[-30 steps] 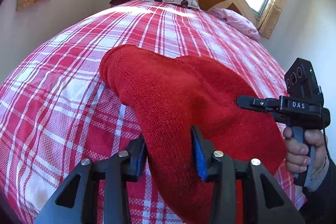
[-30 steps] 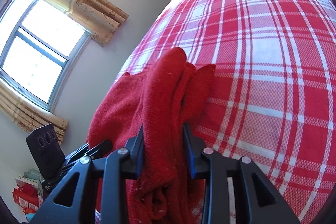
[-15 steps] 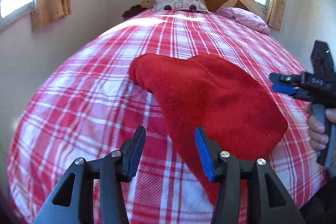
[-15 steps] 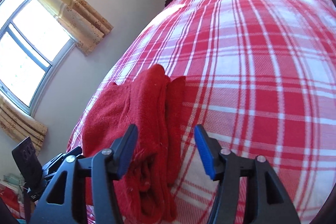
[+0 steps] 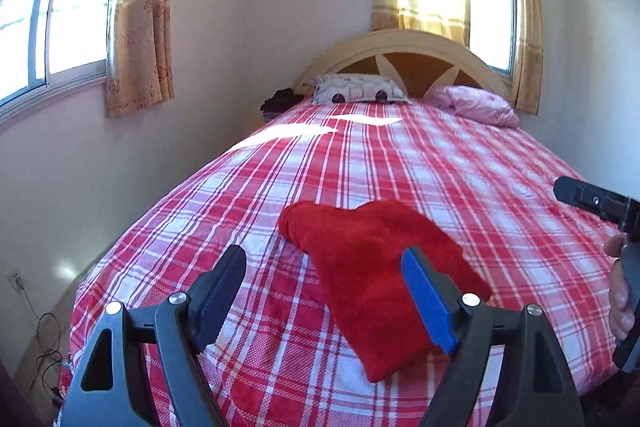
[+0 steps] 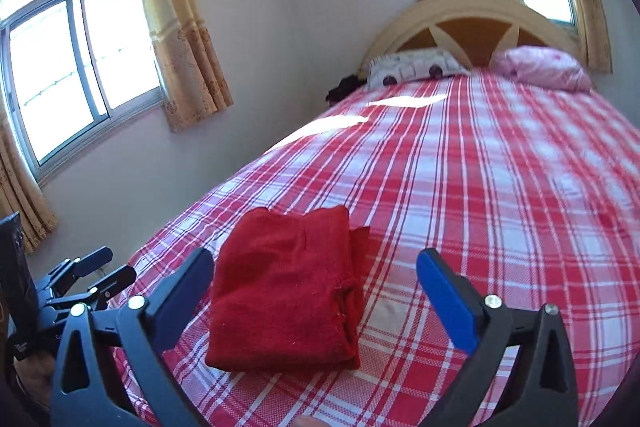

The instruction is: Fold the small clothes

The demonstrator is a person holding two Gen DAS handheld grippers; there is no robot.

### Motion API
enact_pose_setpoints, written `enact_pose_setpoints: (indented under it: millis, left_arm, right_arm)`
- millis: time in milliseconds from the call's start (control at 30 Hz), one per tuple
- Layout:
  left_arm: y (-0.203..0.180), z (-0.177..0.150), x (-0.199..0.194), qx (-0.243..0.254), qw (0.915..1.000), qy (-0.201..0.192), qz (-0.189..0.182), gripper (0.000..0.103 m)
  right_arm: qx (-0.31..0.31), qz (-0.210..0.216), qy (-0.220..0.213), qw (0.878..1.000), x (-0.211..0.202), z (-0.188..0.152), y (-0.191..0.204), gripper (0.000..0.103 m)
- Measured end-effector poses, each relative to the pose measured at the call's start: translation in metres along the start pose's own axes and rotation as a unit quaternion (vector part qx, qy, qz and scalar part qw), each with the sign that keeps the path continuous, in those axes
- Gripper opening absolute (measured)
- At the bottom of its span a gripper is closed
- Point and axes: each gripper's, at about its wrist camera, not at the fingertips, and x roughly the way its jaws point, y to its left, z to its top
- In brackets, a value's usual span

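A folded red knit garment (image 5: pixel 372 271) (image 6: pixel 288 287) lies flat on the red-and-white plaid bedspread (image 5: pixel 460 179) (image 6: pixel 500 187) near the bed's foot. My left gripper (image 5: pixel 324 291) hovers above and short of it, its jaws opening, with nothing pressed between the pads. The right gripper (image 6: pixel 316 287) is raised off the cloth too, jaws opening wide, nothing gripped. In the left wrist view the right gripper (image 5: pixel 592 203) shows at the right edge, held by a hand (image 5: pixel 620 291). The left gripper (image 6: pixel 92 275) appears at the lower left of the right wrist view.
Two pillows, a patterned white one (image 5: pixel 356 89) and a pink one (image 5: pixel 480 105), lie against the arched headboard (image 5: pixel 404 47). Curtained windows (image 5: pixel 60 7) line the left and back walls. A wall socket and cables (image 5: pixel 44 327) sit low at the left.
Both grippers let go of the red garment, opened wide and rose back from it. The garment now lies folded on the bed.
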Motion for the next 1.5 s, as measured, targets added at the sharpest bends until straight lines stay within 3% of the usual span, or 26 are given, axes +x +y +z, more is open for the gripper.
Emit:
enact_pose_setpoints:
  millis: [300,1267,1433,1500]
  left_arm:
    - [-0.01,0.008,-0.026,-0.001,0.9997,-0.025,-0.008,0.081]
    - [-0.02,0.007,-0.036,0.008,0.9991,-0.037,-0.019,0.081]
    - [-0.022,0.008,-0.04,0.008,0.9986,-0.038,-0.036,0.081]
    - [-0.024,0.008,-0.041,0.015,0.9986,-0.04,-0.032,0.089]
  right_arm:
    - [-0.04,-0.038,-0.023,0.998,-0.033,-0.004,0.021,0.103]
    - [-0.048,-0.039,-0.041,0.997,-0.06,-0.014,0.029,0.103]
    - [-0.049,-0.043,-0.048,0.997,-0.065,-0.015,0.028,0.103]
    - [-0.047,-0.042,-0.05,0.997,-0.067,-0.014,0.028,0.103]
